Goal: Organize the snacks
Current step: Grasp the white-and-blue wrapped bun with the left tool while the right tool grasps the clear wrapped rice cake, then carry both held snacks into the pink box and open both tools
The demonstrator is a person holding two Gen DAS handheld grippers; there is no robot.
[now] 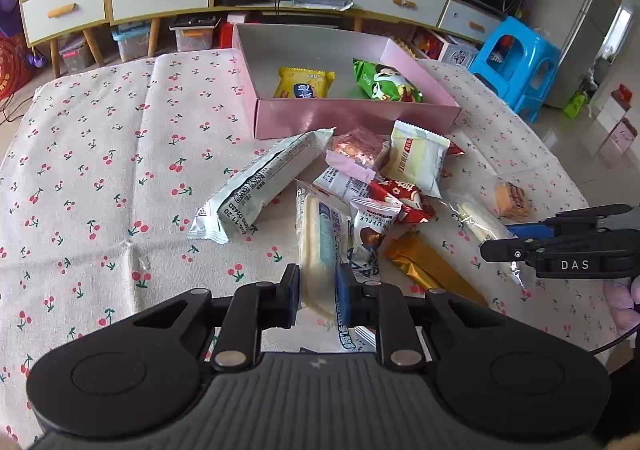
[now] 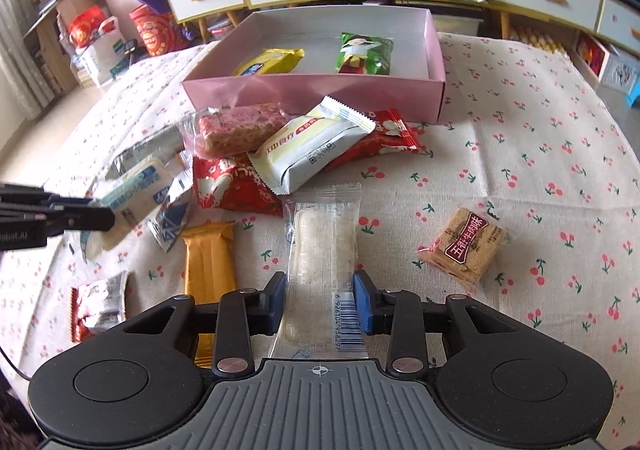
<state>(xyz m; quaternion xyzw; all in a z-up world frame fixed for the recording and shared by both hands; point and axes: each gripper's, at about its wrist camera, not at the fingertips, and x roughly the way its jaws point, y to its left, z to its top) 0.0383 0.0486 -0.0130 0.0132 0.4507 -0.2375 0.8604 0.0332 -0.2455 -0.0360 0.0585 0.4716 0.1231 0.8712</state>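
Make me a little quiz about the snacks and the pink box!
1. True or false: the pink box already holds two snacks.
2. What does the left tool grip? A) gold bar B) pale cream-filled snack C) red packet
3. What colour is the packet beside the green packet in the box?

Key
1. True: the yellow packet and the green one.
2. B: the pale cream-filled snack; the right tool grips a clear-wrapped rice cracker.
3. Yellow.

Snack heap (image 1: 352,177) crowds cloth before pink box (image 1: 352,117); cloth left of heap (image 1: 100,169) open.
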